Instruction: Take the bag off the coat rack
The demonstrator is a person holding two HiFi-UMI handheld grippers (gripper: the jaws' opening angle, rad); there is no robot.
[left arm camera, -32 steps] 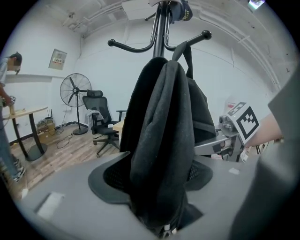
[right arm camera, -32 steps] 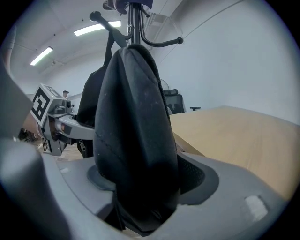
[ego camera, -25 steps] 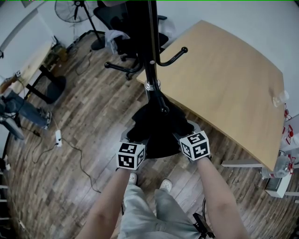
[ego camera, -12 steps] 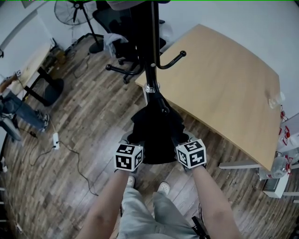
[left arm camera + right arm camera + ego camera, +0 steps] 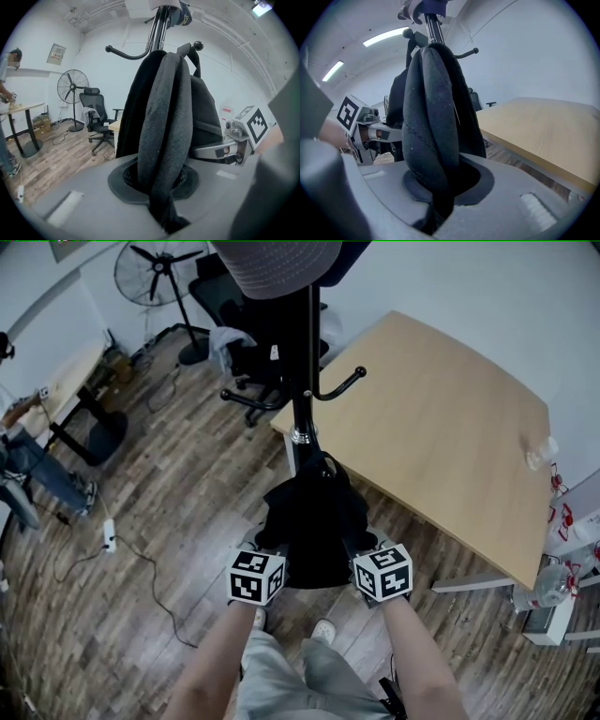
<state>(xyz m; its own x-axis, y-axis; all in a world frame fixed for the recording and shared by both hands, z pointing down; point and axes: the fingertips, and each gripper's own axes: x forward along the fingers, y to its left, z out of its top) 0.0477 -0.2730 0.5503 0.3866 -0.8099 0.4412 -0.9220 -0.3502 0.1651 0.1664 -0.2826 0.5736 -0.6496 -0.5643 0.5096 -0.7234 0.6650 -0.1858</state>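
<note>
A black backpack (image 5: 314, 521) hangs from the black coat rack (image 5: 302, 381), low on the pole. My left gripper (image 5: 272, 547) is at its lower left side and my right gripper (image 5: 360, 546) at its lower right. In the left gripper view a padded shoulder strap (image 5: 164, 117) runs down between the jaws of the left gripper (image 5: 161, 187), which are closing and pinch it. In the right gripper view the other strap (image 5: 429, 117) is squeezed between the closing jaws of the right gripper (image 5: 436, 197). The bag's top loop still sits on a hook.
A wooden table (image 5: 450, 427) stands just right of the rack. An office chair (image 5: 244, 343) and a floor fan (image 5: 155, 273) are behind it. A person (image 5: 19, 465) stands at a desk on the far left. A cable (image 5: 122, 531) lies on the wood floor.
Both grippers have stayed at the bag's lower sides and drawn slightly closer together. The head view has tipped, so a grey cap on the rack's top now shows.
</note>
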